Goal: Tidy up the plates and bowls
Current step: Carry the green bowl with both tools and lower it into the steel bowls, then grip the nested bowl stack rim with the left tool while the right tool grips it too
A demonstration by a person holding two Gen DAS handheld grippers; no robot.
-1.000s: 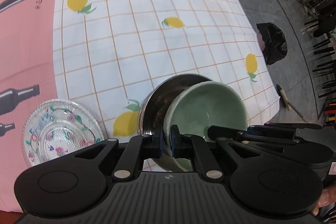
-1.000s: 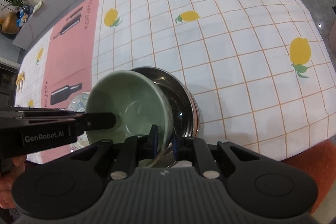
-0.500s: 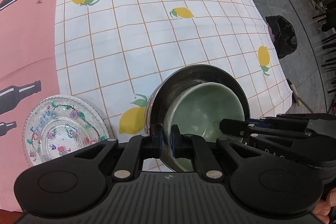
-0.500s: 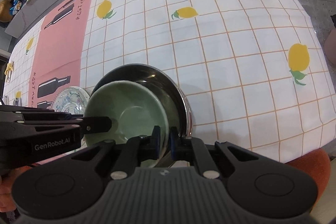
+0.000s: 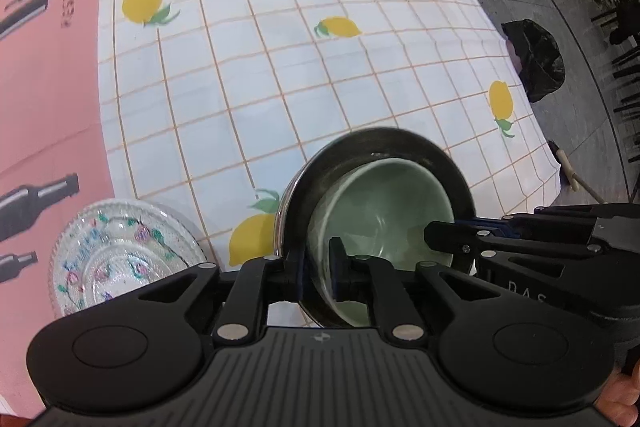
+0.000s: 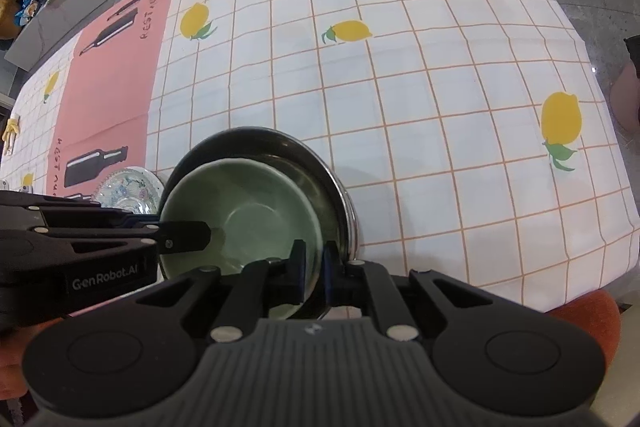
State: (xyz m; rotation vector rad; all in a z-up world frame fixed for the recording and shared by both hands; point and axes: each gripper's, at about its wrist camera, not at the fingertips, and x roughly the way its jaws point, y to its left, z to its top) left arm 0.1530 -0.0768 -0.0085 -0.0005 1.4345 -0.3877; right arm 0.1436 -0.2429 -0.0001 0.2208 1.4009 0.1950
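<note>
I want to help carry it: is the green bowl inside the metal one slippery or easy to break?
Probably slippery: the green bowl looks shiny and glazed. Likely breakable too, since it looks ceramic, so don't knock it against the metal bowl. It sits off-centre inside, so it may rock if pushed.

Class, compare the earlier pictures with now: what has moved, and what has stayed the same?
The green bowl went from tilted above the steel bowl to nested inside it. The left gripper, opening, still straddles its rim; the right gripper still pinches it. The glass plate stayed put.
</note>
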